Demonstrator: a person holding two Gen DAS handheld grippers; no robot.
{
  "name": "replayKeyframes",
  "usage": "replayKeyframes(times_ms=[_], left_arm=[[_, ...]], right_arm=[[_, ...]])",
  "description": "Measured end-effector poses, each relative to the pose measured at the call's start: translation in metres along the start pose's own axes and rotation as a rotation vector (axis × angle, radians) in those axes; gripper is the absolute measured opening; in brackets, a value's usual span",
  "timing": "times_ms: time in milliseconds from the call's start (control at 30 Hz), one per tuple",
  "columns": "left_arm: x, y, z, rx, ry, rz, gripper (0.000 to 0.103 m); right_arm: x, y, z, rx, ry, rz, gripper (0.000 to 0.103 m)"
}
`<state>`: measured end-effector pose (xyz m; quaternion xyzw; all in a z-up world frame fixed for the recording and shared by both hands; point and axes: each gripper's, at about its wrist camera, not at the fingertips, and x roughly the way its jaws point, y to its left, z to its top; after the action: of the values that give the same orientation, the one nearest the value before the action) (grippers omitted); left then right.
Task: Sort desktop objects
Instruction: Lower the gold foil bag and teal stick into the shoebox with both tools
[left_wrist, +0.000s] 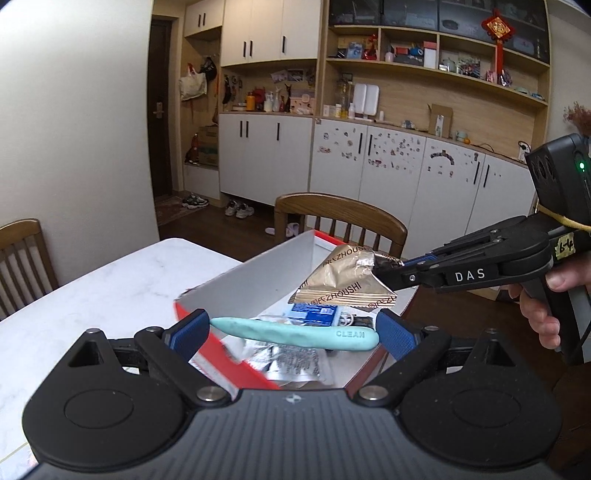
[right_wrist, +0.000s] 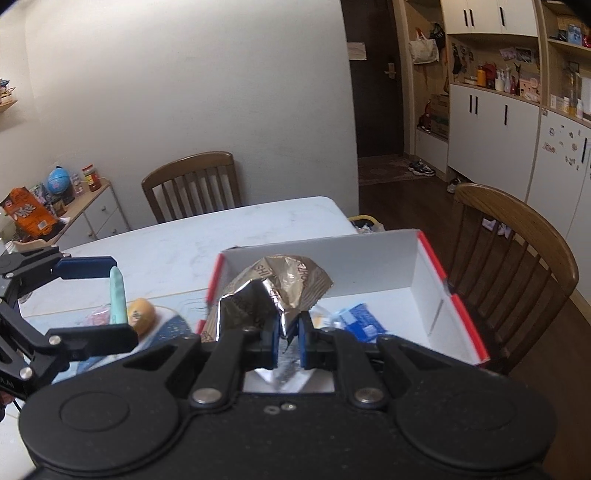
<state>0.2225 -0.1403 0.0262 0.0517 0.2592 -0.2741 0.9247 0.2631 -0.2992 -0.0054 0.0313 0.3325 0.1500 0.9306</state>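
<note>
Landmark: red-edged white cardboard box (left_wrist: 258, 273), open-topped, on the white marble table (left_wrist: 92, 288), at the table edge nearest the wooden chair (left_wrist: 340, 218).
Around the box: second wooden chair (right_wrist: 192, 184) at the far side of the table, by the wall; yellow oval object (right_wrist: 141, 314) and something pink beside it on a patterned mat left of the box, seen from the right wrist; low sideboard (right_wrist: 92, 210) past the table with a blue globe (right_wrist: 58, 181), a red-lidded jar and an orange snack bag (right_wrist: 31, 218).
Inside the box: blue-and-white packet (left_wrist: 314, 314), silver foil sachet (left_wrist: 291, 362) with fine print, a white ring-shaped item too small to identify.
In the way: near wall of the box, between the left gripper and the box contents; crumpled wrapper hiding part of the box's back wall from the right wrist.
Left gripper (left_wrist: 293, 332): clamped on the mint-green silicone tool (left_wrist: 295, 332), one blue pad on each end, jaws wide because the tool lies lengthwise between them.
Mint-green tool: slender, tapered to a point on one end, blunt on the other, "CLEAN" embossed near the blunt end; held over the box's near rim.
Right gripper (right_wrist: 287, 334): pinched together on the gold foil wrapper (right_wrist: 280, 291), held by a hand (left_wrist: 543, 310).
Gold wrapper: creased, bronze outside with "ZHOUSHI" lettering, shiny silver inside, torn open at one end; hanging above the box interior, over the blue-and-white packet.
</note>
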Motion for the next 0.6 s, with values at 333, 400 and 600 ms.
replayKeyframes(times_ms=[333, 400, 600], left_arm=[[0.057, -0.017, 0.007, 0.021, 0.080, -0.038, 0.097], [0.069, -0.018, 0.009, 0.027, 0.106, -0.038, 0.097], [0.106, -0.022, 0.015, 0.043, 0.190, -0.052, 0.097]], right_arm=[[0.020, -0.041, -0.001, 0.039, 0.065, -0.062, 0.009], [0.026, -0.048, -0.001, 0.049, 0.095, -0.077, 0.009], [0.045, -0.064, 0.006, 0.057, 0.158, -0.098, 0.009]])
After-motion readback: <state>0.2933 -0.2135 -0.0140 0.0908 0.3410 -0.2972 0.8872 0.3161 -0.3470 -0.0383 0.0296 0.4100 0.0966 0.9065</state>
